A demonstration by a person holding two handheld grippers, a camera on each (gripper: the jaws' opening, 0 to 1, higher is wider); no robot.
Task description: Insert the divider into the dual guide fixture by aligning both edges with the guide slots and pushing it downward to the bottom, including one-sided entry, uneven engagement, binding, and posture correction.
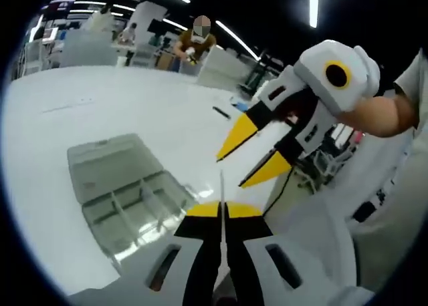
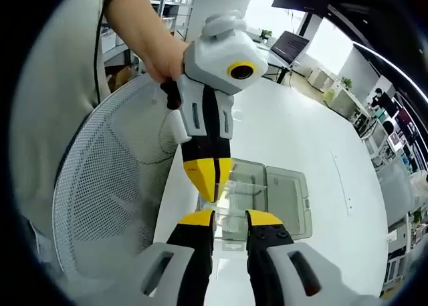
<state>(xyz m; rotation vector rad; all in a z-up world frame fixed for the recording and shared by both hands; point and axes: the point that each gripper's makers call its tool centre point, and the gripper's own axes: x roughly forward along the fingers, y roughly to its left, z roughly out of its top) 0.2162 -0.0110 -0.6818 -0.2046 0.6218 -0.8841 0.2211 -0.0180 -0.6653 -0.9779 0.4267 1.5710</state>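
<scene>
White tabletop [image 1: 100, 99] in a bright workshop with ceiling strip lights, clear plastic box [image 1: 124, 192] lying open near its front edge, left gripper [image 1: 223, 211] pinching a thin clear divider [image 1: 222, 186] above it, right gripper [image 2: 231, 219] spread, mesh chair [image 2: 107, 186] beside the table.

No readable text, labels, brands or numbers in either view; screens and shelf items in the background are too small and blurred.

fixture [image 1: 124, 196] on table [image 1: 60, 119], divider [image 1: 221, 216] above
</scene>
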